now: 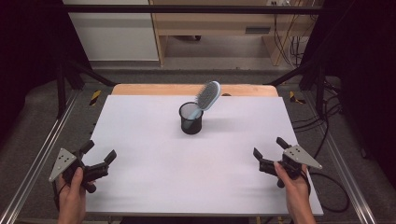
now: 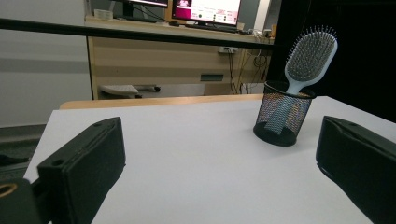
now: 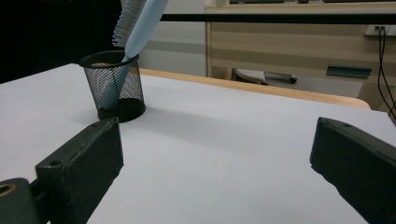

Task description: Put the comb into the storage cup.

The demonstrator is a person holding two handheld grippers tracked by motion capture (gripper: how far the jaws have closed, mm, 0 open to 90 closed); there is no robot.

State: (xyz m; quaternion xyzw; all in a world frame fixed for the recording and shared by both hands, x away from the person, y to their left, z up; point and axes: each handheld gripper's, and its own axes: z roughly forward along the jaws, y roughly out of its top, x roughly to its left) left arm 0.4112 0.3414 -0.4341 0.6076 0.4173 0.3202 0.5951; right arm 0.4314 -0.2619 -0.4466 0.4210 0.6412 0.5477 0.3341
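Hairbrush (image 1: 208,95) stands handle-down in the mesh cup (image 1: 191,118) at the table's far middle, head leaning back and right. Both the left gripper (image 1: 99,158) and right gripper (image 1: 269,154) sit wide open and empty, well apart from it, about equally far

A white table (image 1: 154,158) with a wooden far edge (image 1: 154,89). Beyond it stand a wooden desk (image 2: 154,65), a white cabinet (image 1: 112,37), hanging cables (image 1: 285,42) and what look like lit monitors (image 2: 205,9).

White table (image 1: 154,177), mesh cup (image 1: 191,122) on it
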